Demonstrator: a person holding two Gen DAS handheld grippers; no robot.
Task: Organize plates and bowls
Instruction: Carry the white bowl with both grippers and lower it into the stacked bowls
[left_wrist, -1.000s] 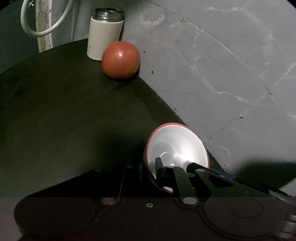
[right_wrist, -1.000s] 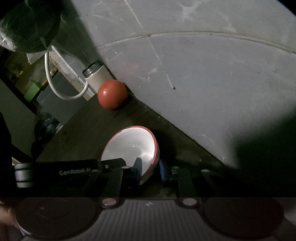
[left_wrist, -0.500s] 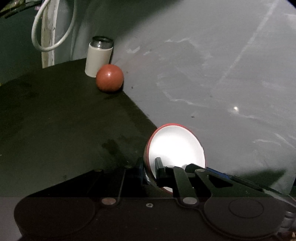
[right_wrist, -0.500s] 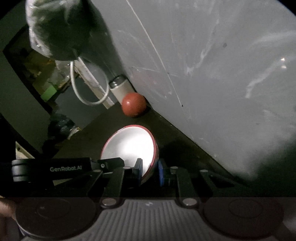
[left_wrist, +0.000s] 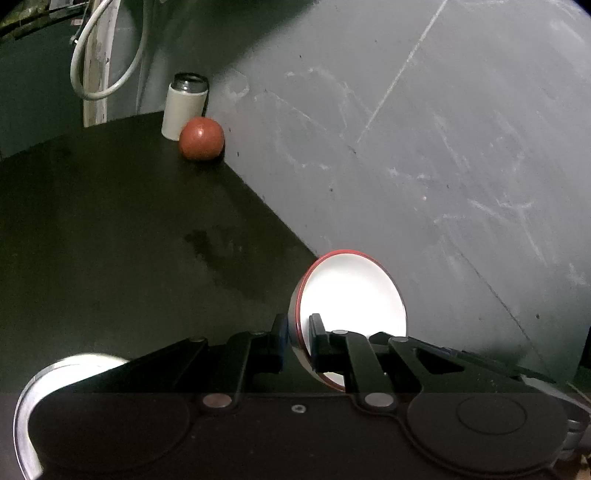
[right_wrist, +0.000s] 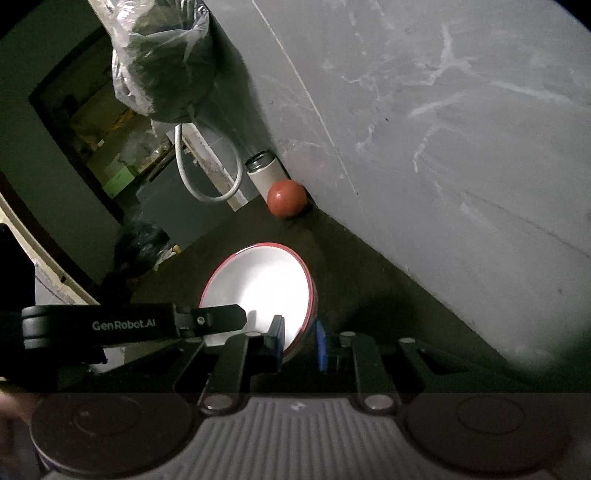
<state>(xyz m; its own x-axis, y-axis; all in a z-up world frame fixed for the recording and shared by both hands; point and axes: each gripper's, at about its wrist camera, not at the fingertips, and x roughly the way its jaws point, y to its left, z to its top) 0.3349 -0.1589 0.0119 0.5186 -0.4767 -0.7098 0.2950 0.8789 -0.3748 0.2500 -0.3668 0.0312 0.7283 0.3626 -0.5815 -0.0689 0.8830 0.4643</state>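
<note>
Red ball (left_wrist: 201, 138): sitting on the dark table (left_wrist: 110, 229), touching the grey wall (left_wrist: 443, 147).
White canister (left_wrist: 184, 107): standing upright just behind the ball.
White cable (left_wrist: 107, 55): looping beyond the table.
Plastic bag (right_wrist: 162, 55): hanging overhead.

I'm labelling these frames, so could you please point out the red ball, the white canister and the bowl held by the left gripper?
red ball (left_wrist: 201, 138): left wrist view, middle of its front.
white canister (left_wrist: 183, 110): left wrist view, white side wall.
bowl (left_wrist: 354, 295): left wrist view, white inside surface.
</note>
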